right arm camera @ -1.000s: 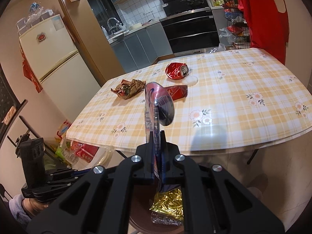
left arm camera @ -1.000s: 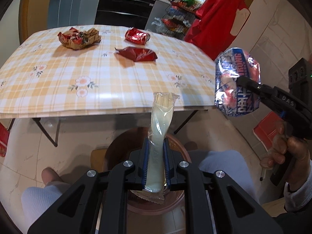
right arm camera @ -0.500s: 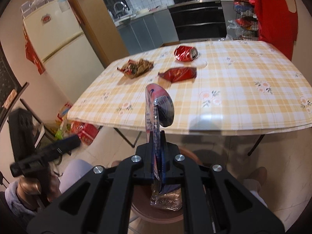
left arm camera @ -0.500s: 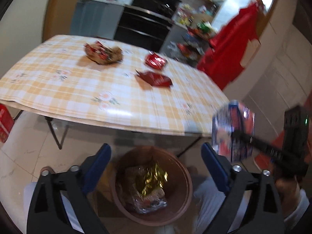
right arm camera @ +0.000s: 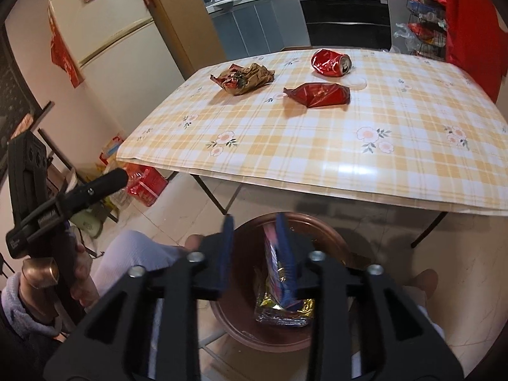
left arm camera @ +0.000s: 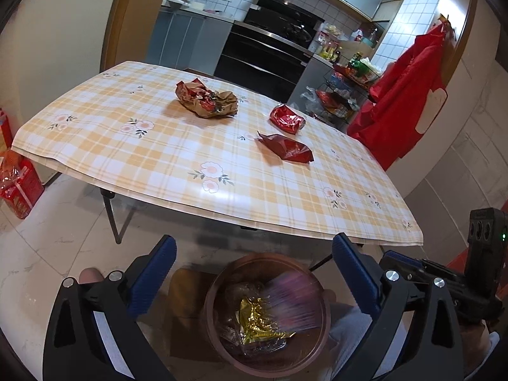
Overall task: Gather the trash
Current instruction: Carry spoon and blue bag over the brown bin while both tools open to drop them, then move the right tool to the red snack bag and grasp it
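A brown round bin (left arm camera: 209, 317) (right arm camera: 330, 231) stands on the floor below the table's near edge, with gold foil and clear wrappers inside. My left gripper (left arm camera: 254, 273) hangs open and empty above it. My right gripper (right arm camera: 254, 247) is open over the bin; the blue-and-red snack bag (right arm camera: 271, 254) (left arm camera: 293, 301) is falling, blurred, between its fingers into the bin. On the checked table (left arm camera: 158, 146) lie a crumpled brown wrapper (left arm camera: 206, 100) (right arm camera: 244, 77), a crushed red can (left arm camera: 286, 118) (right arm camera: 331, 62) and a red wrapper (left arm camera: 287, 149) (right arm camera: 319, 93).
The person's knees (right arm camera: 139, 250) flank the bin. Red bags (left arm camera: 16, 181) sit on the floor at the left by a fridge (right arm camera: 108, 47). A wire rack (left arm camera: 343, 95) and red clothing (left arm camera: 409, 101) stand at the right. Kitchen counters and an oven are behind.
My left gripper opened and dropped the clear wrapper into the bin. My right gripper then opened over the bin and the blue-and-red bag is dropping in.
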The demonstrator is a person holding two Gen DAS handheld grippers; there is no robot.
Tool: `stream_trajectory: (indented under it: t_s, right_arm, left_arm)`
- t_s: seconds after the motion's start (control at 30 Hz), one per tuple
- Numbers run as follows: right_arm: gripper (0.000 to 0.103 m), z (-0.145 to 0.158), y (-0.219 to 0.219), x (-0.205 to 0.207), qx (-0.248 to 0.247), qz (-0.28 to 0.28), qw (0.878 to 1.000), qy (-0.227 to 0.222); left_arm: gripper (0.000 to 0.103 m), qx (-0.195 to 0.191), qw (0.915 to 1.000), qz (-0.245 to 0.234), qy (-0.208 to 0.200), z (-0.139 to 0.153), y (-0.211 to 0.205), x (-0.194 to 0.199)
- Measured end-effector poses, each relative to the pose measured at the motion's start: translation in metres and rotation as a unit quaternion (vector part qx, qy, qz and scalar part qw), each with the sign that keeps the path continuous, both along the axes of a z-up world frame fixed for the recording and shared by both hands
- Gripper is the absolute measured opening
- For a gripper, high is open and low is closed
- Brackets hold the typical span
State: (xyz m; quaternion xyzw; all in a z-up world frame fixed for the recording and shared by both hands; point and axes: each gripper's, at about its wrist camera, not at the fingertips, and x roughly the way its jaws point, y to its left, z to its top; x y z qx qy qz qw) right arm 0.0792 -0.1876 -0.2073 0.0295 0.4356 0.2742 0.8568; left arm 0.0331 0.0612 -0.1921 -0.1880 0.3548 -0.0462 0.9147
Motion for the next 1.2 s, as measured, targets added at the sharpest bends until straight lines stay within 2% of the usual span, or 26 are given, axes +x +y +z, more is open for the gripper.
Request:
stream_trajectory:
  t_s: [0.07,0.13,0.2,0.4,0.83,1.2]
  right_arm:
    - [0.052,0.001,0.000,0.000,-0.009,-0.005,1.000,-0.007]
    - [0.083,0.001,-0.001,0.000,-0.012,-0.012,1.000,-0.011]
    - [0.095,0.001,-0.002,0.000,-0.015,-0.018,1.000,-0.017]
    - [0.097,-0.006,-0.002,0.006,-0.052,-0.041,0.998,-0.016]
    - [0.097,-0.014,-0.018,0.028,-0.063,-0.077,0.995,0.000]
    - [0.097,-0.026,-0.024,0.085,-0.092,-0.082,0.992,0.010]
  left_arm:
    - [0.096,0.002,1.0000,0.003,0.002,-0.001,0.000,0.000]
    - [0.096,0.004,1.0000,0.005,0.004,-0.003,0.001,0.000]
    - [0.096,0.001,1.0000,0.006,0.006,-0.004,0.002,0.000]
    - [0.096,0.003,0.9999,0.007,0.013,-0.007,0.002,0.002]
    - [0.096,0.021,0.9993,0.012,0.027,-0.008,0.005,0.016]
    - [0.096,0.056,0.9978,0.006,0.035,-0.004,0.022,0.070]
